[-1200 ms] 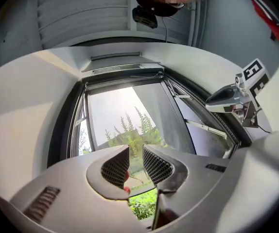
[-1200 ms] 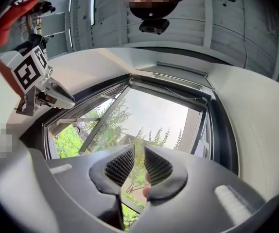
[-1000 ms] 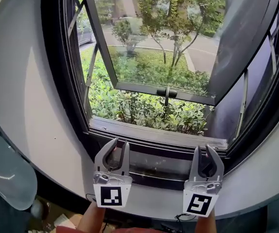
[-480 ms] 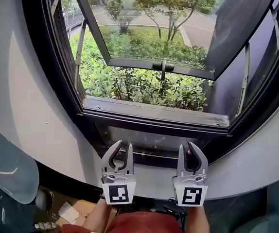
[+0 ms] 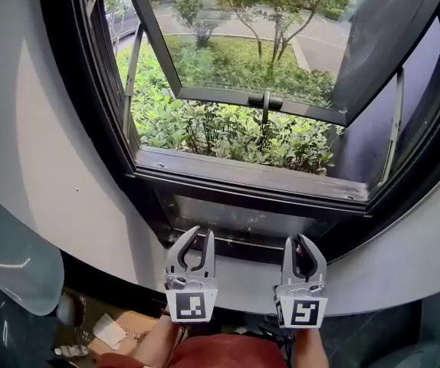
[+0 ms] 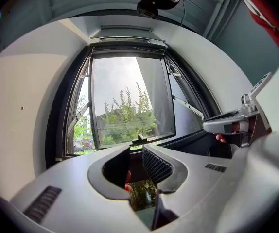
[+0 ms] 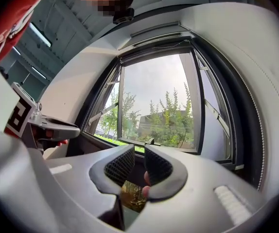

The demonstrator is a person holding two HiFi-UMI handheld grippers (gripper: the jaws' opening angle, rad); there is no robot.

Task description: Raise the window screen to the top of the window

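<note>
In the head view a dark-framed window [image 5: 251, 181] stands with its glass sash [image 5: 312, 60] swung outward, handle [image 5: 264, 100] at the sash's lower edge. No screen mesh shows across the opening. Below the frame runs a glossy dark strip [image 5: 235, 219]. My left gripper [image 5: 200, 236] points at that strip from just below, jaws apart with nothing between them. My right gripper [image 5: 302, 241] sits beside it at the same height, jaws narrowly apart and empty. The left gripper view [image 6: 135, 152] and right gripper view [image 7: 138, 152] show bare pads aimed at the window.
A curved white wall [image 5: 51, 167] surrounds the window and forms a ledge [image 5: 243, 278] under both grippers. Green shrubs [image 5: 228, 133] lie outside below the sash. On the floor at lower left are a cardboard box [image 5: 116, 332] and a pale rounded object [image 5: 9, 259].
Both grippers have dropped from the sill track to below the frame's lower edge. Their jaws stand as before.
</note>
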